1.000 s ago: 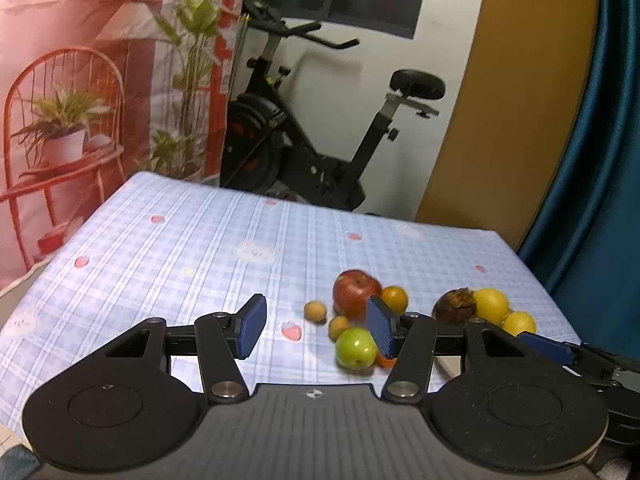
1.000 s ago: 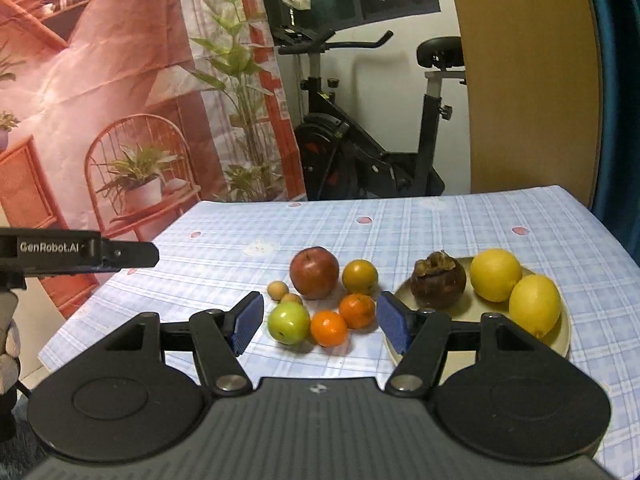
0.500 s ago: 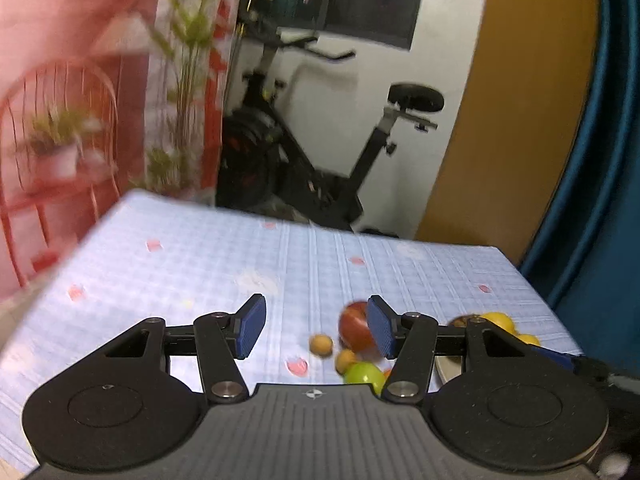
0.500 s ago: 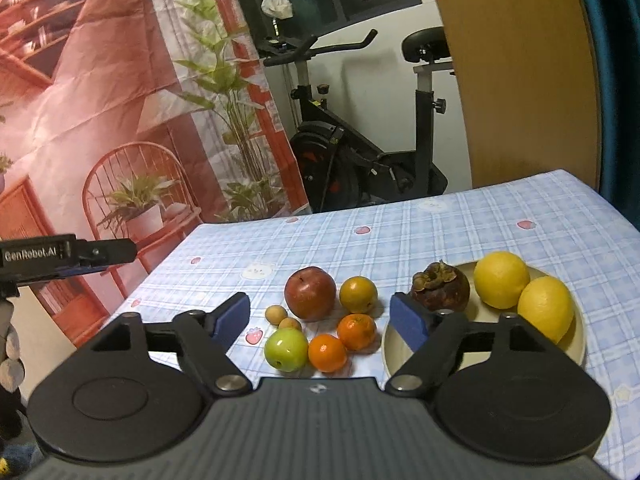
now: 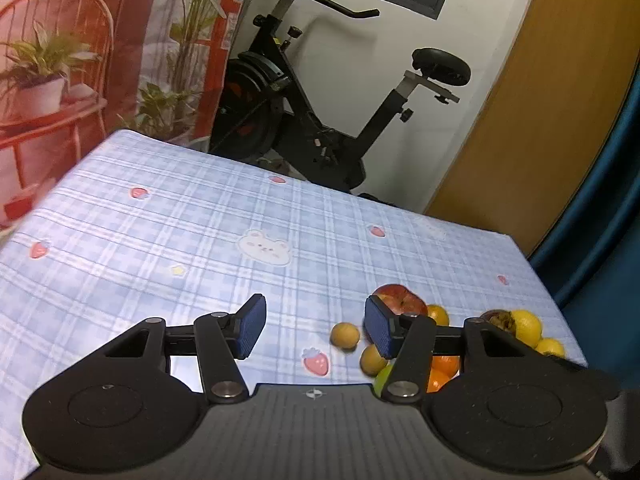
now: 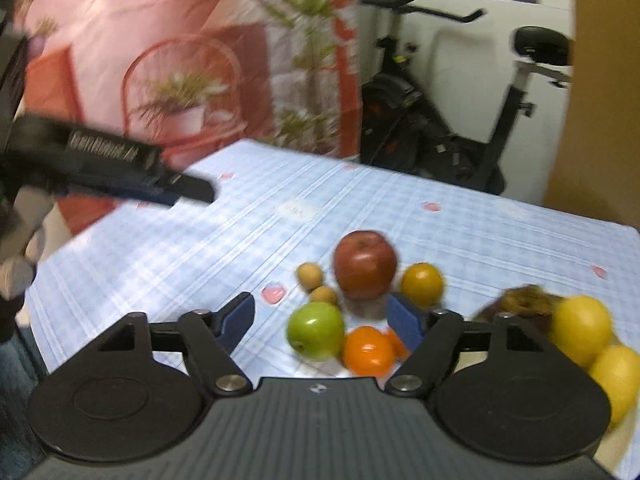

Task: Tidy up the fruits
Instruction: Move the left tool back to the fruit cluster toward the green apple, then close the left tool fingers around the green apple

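Note:
A red apple (image 6: pixel 365 264), an orange (image 6: pixel 422 283), two small tan fruits (image 6: pixel 309 275), a green apple (image 6: pixel 316 330) and a mandarin (image 6: pixel 368 350) lie clustered on the blue checked tablecloth (image 6: pixel 200 264). A mangosteen (image 6: pixel 524 304) and two lemons (image 6: pixel 582 328) sit on a tan plate (image 6: pixel 612 450) at the right. My right gripper (image 6: pixel 322 316) hovers just short of the cluster, its jaws closing and touching no fruit. My left gripper (image 5: pixel 314 330) hangs over bare cloth left of the red apple (image 5: pixel 400 300) and a tan fruit (image 5: pixel 345 334), its jaws closing on nothing.
An exercise bike (image 5: pixel 320 120) stands behind the table's far edge. A blue curtain (image 5: pixel 608 240) hangs at the right and a printed backdrop (image 5: pixel 60 60) at the left. The left gripper's black body (image 6: pixel 108 160) and a gloved hand (image 6: pixel 20 240) reach in from the right wrist view's left.
Both grippers have come forward and down towards the table. The right gripper rolled, and its jaws widened, then narrowed a little. The fruits have not moved.

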